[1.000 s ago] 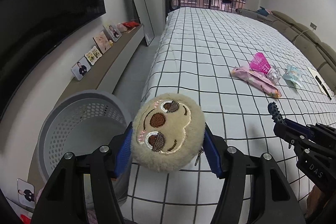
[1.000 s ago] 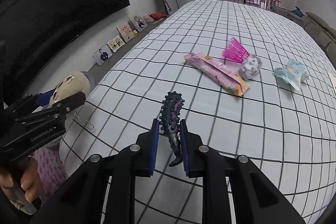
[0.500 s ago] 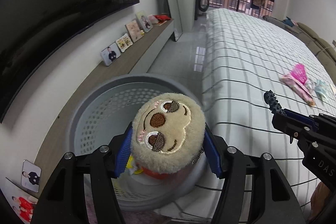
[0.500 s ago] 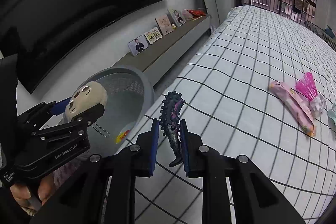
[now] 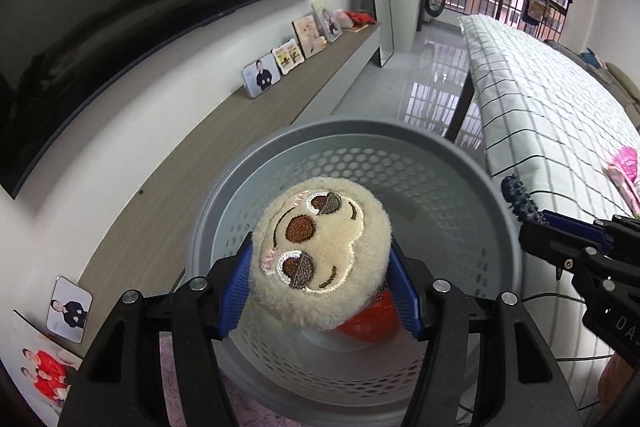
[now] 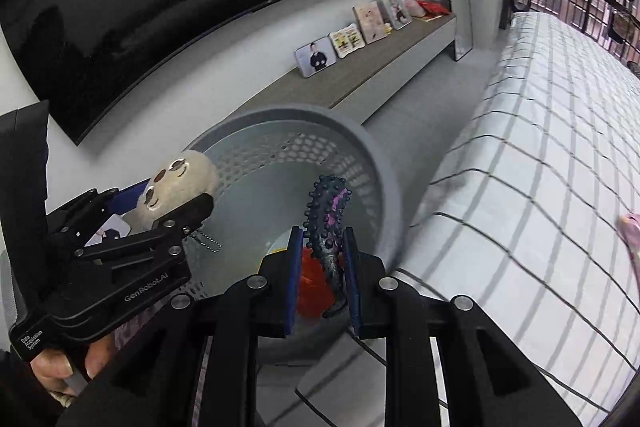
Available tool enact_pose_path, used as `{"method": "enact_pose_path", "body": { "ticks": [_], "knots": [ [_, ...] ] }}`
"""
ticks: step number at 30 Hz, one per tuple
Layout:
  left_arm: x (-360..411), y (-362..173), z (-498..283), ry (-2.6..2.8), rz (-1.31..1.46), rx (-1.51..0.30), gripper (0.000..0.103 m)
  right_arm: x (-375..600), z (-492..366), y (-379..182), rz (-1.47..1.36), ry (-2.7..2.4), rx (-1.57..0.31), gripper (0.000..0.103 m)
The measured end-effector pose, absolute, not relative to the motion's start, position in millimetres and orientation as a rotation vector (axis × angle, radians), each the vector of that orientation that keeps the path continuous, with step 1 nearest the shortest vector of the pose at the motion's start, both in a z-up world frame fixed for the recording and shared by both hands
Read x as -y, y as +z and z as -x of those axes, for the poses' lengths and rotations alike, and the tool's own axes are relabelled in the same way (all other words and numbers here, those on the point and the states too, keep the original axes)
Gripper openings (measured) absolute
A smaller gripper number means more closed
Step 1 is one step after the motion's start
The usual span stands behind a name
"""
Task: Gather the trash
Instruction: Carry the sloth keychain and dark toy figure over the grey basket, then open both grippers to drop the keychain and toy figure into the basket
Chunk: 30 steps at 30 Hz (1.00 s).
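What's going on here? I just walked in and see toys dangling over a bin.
A person is clearing items off the bed into a grey basket. The left gripper is clamped on a round plush monkey face above the basket's opening; the right gripper pinches a dark spiky tentacle toy over it too. Neither is released yet. Something red already lies inside.

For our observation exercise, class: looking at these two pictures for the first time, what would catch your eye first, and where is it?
The round beige plush face with embroidered eyes, clamped in the left gripper over the grey perforated plastic basket, stands out first. Next comes the dark knobbly rubber tentacle with purple streaks, pinched in the right gripper above the same basket, where something red lies at the bottom.
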<state>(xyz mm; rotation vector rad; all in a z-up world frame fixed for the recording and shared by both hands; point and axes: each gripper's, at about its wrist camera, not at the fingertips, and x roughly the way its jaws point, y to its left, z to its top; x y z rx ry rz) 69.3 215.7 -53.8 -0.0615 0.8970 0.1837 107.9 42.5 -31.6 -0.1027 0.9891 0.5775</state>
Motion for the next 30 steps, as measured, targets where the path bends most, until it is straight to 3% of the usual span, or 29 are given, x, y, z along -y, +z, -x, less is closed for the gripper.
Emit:
{"method": "enact_pose_path", "body": {
  "ticks": [17, 23, 30],
  "knots": [
    [-223, -78, -81, 0.166, 0.061, -0.951, 0.062, -59, -116, -57, 0.093, 0.588, -1.033, 0.020],
    [-221, -77, -78, 0.172, 0.058, -0.943, 0.072, -53, -115, -54, 0.076, 0.587, -1.025, 0.023],
    [-221, -77, -74, 0.181, 0.061, -0.947, 0.074, -52, -114, -55, 0.068, 0.585, -1.021, 0.023]
  ]
}}
